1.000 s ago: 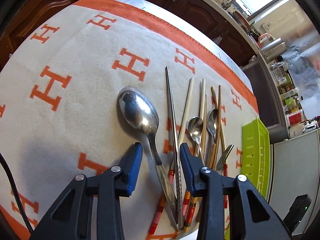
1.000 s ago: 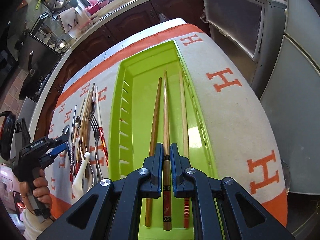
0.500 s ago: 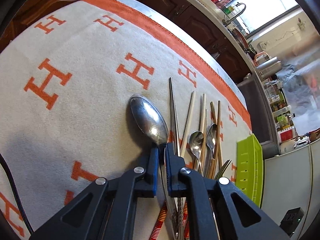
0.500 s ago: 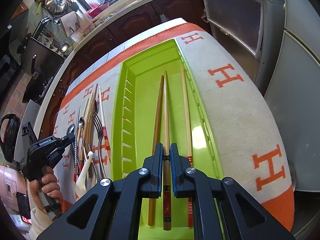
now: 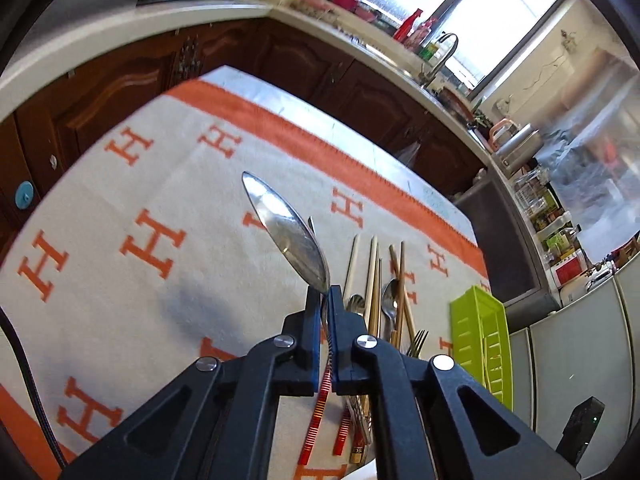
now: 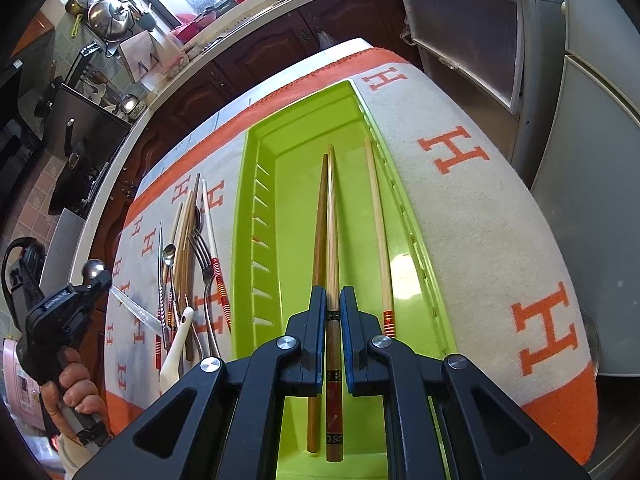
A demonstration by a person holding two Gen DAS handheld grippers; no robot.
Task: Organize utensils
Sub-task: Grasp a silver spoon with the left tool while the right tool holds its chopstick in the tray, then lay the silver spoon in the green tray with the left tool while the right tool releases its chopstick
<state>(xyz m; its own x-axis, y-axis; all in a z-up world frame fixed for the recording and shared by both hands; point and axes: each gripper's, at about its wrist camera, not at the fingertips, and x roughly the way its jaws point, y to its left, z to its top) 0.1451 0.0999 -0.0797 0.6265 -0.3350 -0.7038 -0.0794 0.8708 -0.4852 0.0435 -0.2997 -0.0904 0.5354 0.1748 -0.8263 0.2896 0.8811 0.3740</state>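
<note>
My left gripper (image 5: 325, 294) is shut on the neck of a large steel spoon (image 5: 284, 232) and holds it lifted above the cloth, bowl pointing away. That gripper and the spoon (image 6: 96, 270) also show at the left of the right wrist view. My right gripper (image 6: 332, 300) sits low over the green tray (image 6: 260, 152), its jaws slightly parted around a light chopstick (image 6: 332, 216) that lies in the tray between a dark brown chopstick (image 6: 320, 216) and a pale one (image 6: 376, 220).
A pile of chopsticks, small spoons and a fork (image 5: 376, 300) lies on the orange-and-white H-patterned cloth (image 5: 120, 200); the pile (image 6: 192, 264) lies left of the tray. Kitchen cabinets and a counter ring the table. A refrigerator (image 6: 592, 200) stands at the right.
My left gripper closed on the large spoon's neck and raised it off the cloth. My right gripper's jaws have parted slightly around the light chopstick in the tray.
</note>
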